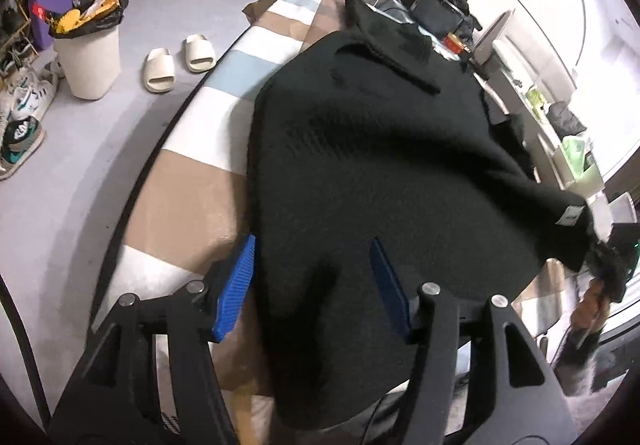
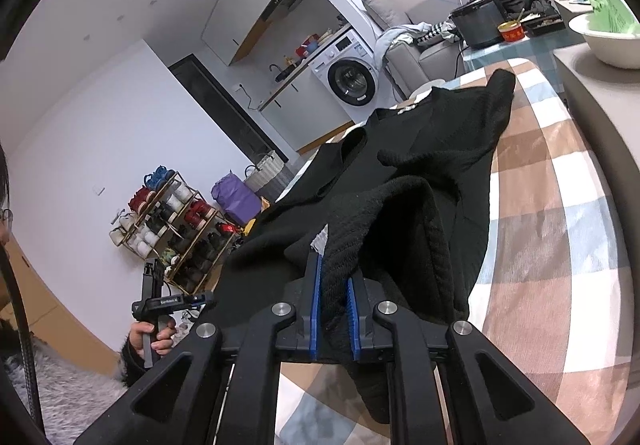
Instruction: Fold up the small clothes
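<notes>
One black knit sweater (image 1: 380,149) lies across a checked bed (image 1: 192,181). The right hand-held gripper (image 2: 334,273) pinches its hem; the left hand-held gripper (image 1: 314,265) stands open over it. Two slippers (image 1: 180,61) sit on the floor.

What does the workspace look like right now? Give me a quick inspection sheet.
Surface: checked bedcover, brown, white and blue.
Job's things: black knit sweater spread on it, one edge lifted.
Clutter: bowl, red tin, dark appliance beyond the bed.
Grippers: left gripper open, straddling the sweater's near hem; right gripper shut on a sweater fold.
Cables: black cable at the frame edge.
Surroundings: washing machine, shoe rack, slippers, bin.
</notes>
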Demonstrator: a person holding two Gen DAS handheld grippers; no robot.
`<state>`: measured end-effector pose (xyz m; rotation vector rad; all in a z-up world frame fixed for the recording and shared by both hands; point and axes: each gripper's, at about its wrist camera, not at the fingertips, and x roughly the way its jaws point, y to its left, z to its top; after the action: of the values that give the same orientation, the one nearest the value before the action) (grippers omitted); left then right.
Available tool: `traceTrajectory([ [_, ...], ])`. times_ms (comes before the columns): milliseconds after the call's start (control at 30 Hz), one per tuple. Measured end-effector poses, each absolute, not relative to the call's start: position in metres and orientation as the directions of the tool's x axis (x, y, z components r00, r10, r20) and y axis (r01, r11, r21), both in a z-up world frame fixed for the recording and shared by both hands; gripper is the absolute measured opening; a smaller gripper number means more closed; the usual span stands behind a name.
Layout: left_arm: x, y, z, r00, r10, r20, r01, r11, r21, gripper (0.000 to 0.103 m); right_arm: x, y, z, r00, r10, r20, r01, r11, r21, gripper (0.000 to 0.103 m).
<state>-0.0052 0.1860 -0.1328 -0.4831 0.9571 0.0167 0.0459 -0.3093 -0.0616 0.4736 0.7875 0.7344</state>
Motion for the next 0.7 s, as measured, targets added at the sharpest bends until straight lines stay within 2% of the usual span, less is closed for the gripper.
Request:
traceTrajectory([
  [100, -0.004, 0.182, -0.133, 0.585, -0.209, -0.784, -0.214, 0.892, -0.397, 0.047, 0.044, -0.308, -0.068, 0.457, 0.746, -0.484, -0.401, 0.659, 0.637, 0.019],
  [167, -0.003, 0.179, -0.134, 0.583, -0.215, -0.784, -0.21, 0.892, -0.401, 0.034, 0.042, -0.307, -0.073, 0.428, 0.749, -0.506, -0.397, 0.659, 0.64, 0.028],
  [233, -0.001, 0.178, -0.136, 0.581, -0.228, -0.781, -0.206, 0.887, -0.412, 0.027, 0.04, -0.305, -0.077, 0.406, 0.747, -0.526, -0.394, 0.662, 0.637, 0.04],
  [267, 0.0, 0.177, -0.137, 0.581, -0.237, -0.778, -0.201, 0.885, -0.42, 0.026, 0.038, -0.303, -0.079, 0.395, 0.744, -0.538, -0.397, 0.667, 0.631, 0.042],
  [400, 0.002, 0.175, -0.138, 0.589, -0.253, -0.767, -0.193, 0.878, -0.438, 0.025, 0.032, -0.296, -0.083, 0.381, 0.709, -0.593, -0.415, 0.705, 0.576, 0.043],
  [467, 0.003, 0.174, -0.139, 0.582, -0.272, -0.766, -0.19, 0.87, -0.454, 0.035, 0.029, -0.292, -0.084, 0.386, 0.694, -0.607, -0.423, 0.718, 0.553, 0.043],
  [500, 0.004, 0.173, -0.139, 0.578, -0.28, -0.766, -0.183, 0.871, -0.456, 0.039, 0.03, -0.291, -0.085, 0.39, 0.688, -0.612, -0.423, 0.724, 0.544, 0.043],
  [567, 0.007, 0.167, -0.138, 0.576, -0.266, -0.773, -0.176, 0.883, -0.436, 0.042, 0.029, -0.289, -0.086, 0.42, 0.66, -0.623, -0.431, 0.749, 0.503, 0.035],
  [600, 0.007, 0.166, -0.137, 0.58, -0.258, -0.772, -0.172, 0.888, -0.426, 0.042, 0.029, -0.289, -0.085, 0.432, 0.654, -0.621, -0.434, 0.755, 0.492, 0.023],
  [633, 0.008, 0.161, -0.138, 0.585, -0.241, -0.774, -0.164, 0.9, -0.404, 0.033, 0.03, -0.289, -0.085, 0.435, 0.665, -0.607, -0.441, 0.745, 0.5, 0.015],
  [667, 0.009, 0.16, -0.138, 0.585, -0.237, -0.776, -0.161, 0.904, -0.397, 0.014, 0.031, -0.289, -0.085, 0.436, 0.675, -0.595, -0.446, 0.736, 0.509, 0.014],
  [700, 0.01, 0.159, -0.138, 0.584, -0.234, -0.777, -0.159, 0.906, -0.393, 0.008, 0.032, -0.29, -0.083, 0.434, 0.69, -0.58, -0.454, 0.723, 0.52, 0.013],
])
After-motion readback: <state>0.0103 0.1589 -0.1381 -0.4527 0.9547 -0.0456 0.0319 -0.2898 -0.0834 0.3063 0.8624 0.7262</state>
